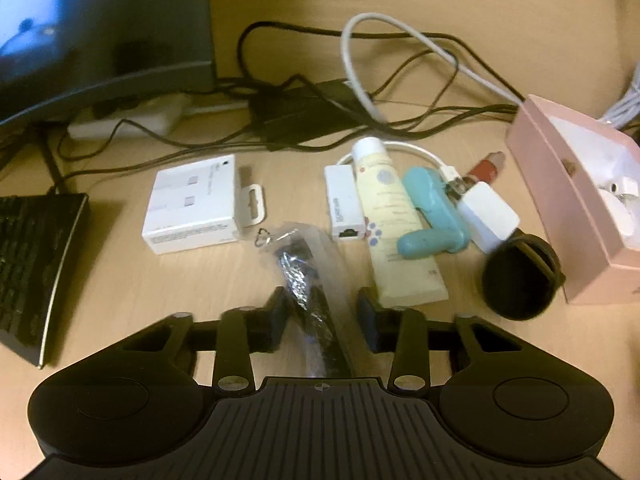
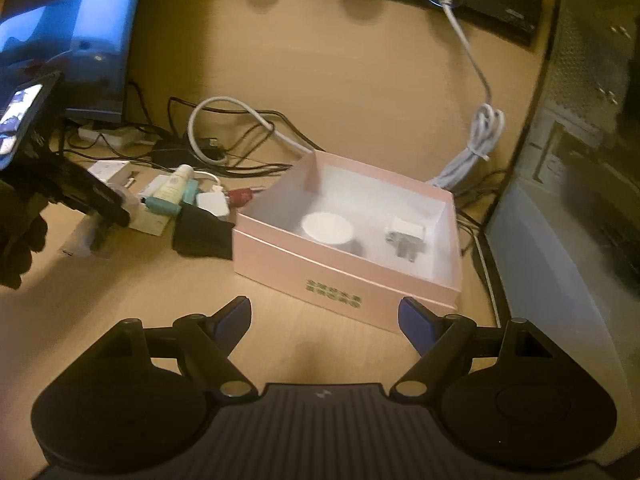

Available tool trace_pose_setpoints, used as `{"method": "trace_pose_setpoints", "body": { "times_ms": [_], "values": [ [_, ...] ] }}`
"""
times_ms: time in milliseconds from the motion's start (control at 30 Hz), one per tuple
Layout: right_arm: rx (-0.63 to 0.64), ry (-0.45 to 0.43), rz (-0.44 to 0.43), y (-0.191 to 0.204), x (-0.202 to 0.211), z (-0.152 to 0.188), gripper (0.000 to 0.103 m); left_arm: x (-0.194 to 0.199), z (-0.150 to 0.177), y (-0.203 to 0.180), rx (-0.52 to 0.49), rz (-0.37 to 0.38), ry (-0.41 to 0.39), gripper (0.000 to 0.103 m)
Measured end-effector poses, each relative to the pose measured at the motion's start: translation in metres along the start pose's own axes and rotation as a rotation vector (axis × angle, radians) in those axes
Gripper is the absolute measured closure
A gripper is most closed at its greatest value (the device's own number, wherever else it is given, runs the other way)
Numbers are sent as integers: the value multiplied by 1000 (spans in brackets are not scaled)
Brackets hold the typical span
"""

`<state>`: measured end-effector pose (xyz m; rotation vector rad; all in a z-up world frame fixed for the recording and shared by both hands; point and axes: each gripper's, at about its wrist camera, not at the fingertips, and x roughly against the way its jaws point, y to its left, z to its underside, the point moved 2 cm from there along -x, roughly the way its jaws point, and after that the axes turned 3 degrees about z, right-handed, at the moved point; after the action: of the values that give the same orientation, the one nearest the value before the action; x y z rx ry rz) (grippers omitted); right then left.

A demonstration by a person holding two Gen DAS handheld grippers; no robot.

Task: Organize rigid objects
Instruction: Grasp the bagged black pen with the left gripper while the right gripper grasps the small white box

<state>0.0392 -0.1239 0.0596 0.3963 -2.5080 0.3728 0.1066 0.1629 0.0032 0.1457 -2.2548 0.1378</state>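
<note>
My left gripper (image 1: 322, 312) is shut on a clear plastic bag holding a black item (image 1: 304, 280) that lies on the desk. Beyond it lie a white carton (image 1: 192, 204), a white adapter (image 1: 344, 204), a cream tube (image 1: 396, 232), a teal object (image 1: 432, 216), a white charger (image 1: 488, 212) and a black round cap (image 1: 520, 280). The open pink box (image 2: 320, 276) holds a white round dish (image 2: 328, 230) and a white plug (image 2: 406, 236). My right gripper (image 2: 326, 320) stands open just in front of that box, with nothing between its fingers.
A monitor (image 1: 100, 20) and a tangle of black and white cables (image 1: 320, 92) fill the back of the desk. A black keyboard (image 1: 32, 272) sits at the left. A computer tower (image 2: 580, 160) stands right of the pink box.
</note>
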Motion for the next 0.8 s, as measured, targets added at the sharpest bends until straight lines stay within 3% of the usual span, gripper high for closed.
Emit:
{"method": "trace_pose_setpoints", "body": {
  "times_ms": [167,333,467,667,800],
  "values": [
    [36,-14,-88,24,-17,-26,22,27,22,27,128,106,-40,80],
    [80,-30,-245,73,-47,-65,22,77,62,65,223,108,-87,80],
    [161,-33,-314,141,-75,-91,21,114,91,99,317,80,-132,80],
    [204,-31,-304,244,-124,-119,21,146,119,134,414,54,-192,80],
    [229,-19,-241,297,-157,-132,21,158,130,142,449,67,-210,80]
  ]
}}
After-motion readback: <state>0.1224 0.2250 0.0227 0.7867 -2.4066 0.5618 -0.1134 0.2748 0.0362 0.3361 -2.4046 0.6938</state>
